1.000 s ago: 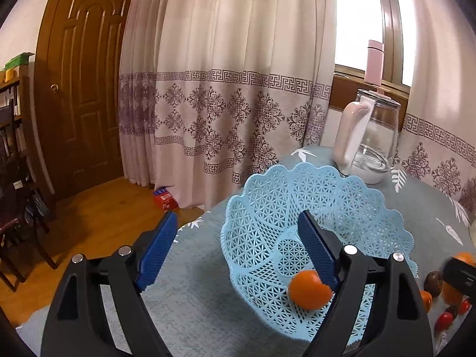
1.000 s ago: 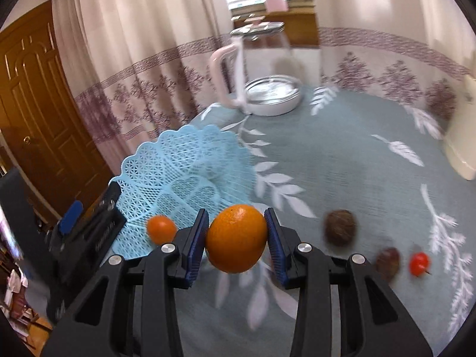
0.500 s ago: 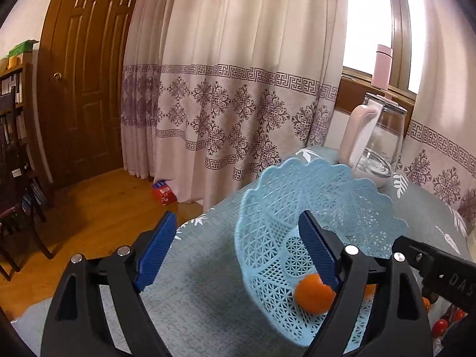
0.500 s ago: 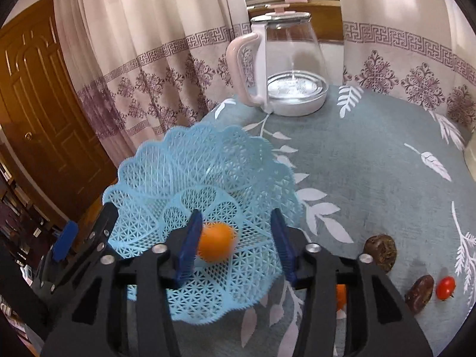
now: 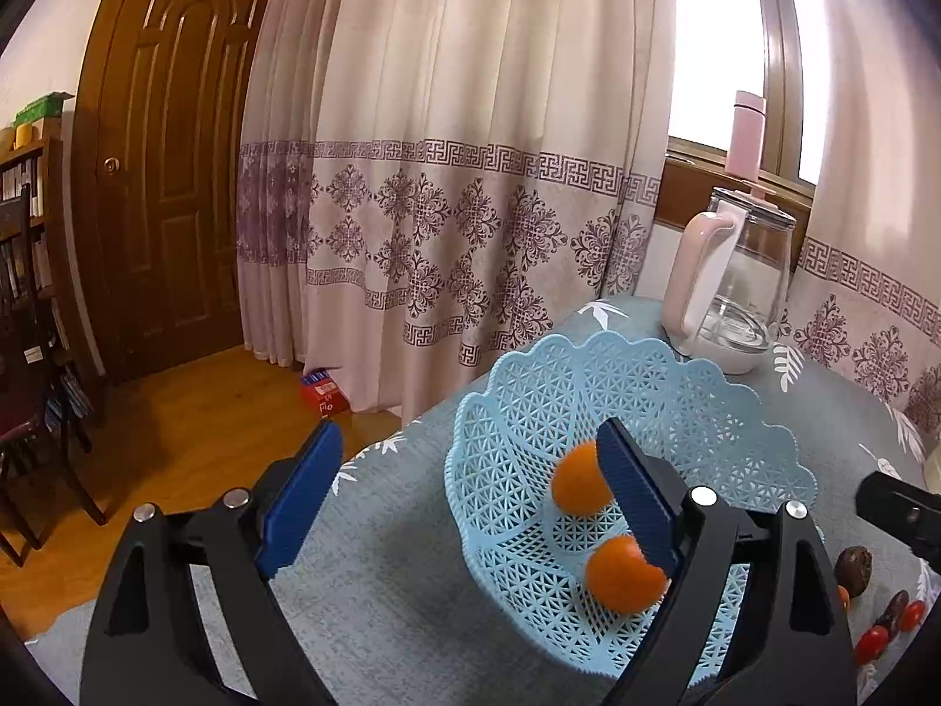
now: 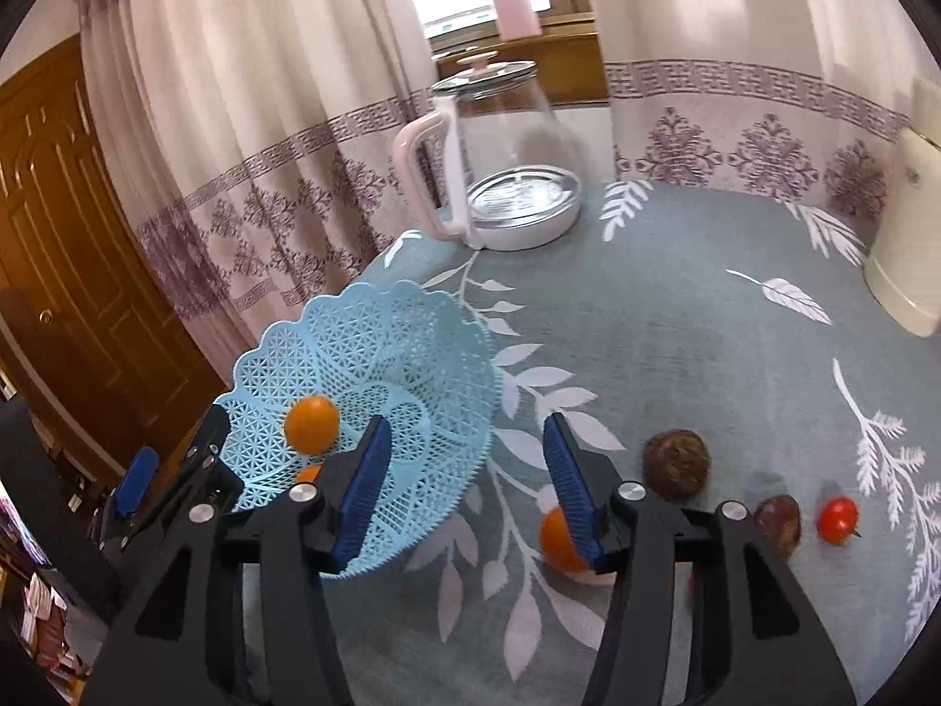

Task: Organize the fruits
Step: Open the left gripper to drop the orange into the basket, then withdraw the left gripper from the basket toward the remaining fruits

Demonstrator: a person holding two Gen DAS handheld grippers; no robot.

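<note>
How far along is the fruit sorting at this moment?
Done: two oranges lie in the blue basket. In hand: nothing; the right gripper and left gripper are both open and empty. Left on the tablecloth: one orange, two brown fruits and a cherry tomato, with more red ones at the left view's edge.

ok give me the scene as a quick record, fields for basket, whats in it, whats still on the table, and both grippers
basket: blue lattice basket on the grey leaf-print tablecloth
in basket: two oranges
on table: one orange, two brown fruits, cherry tomato
also on table: glass kettle
left gripper: jaws open, empty
right gripper: jaws open, empty
</note>
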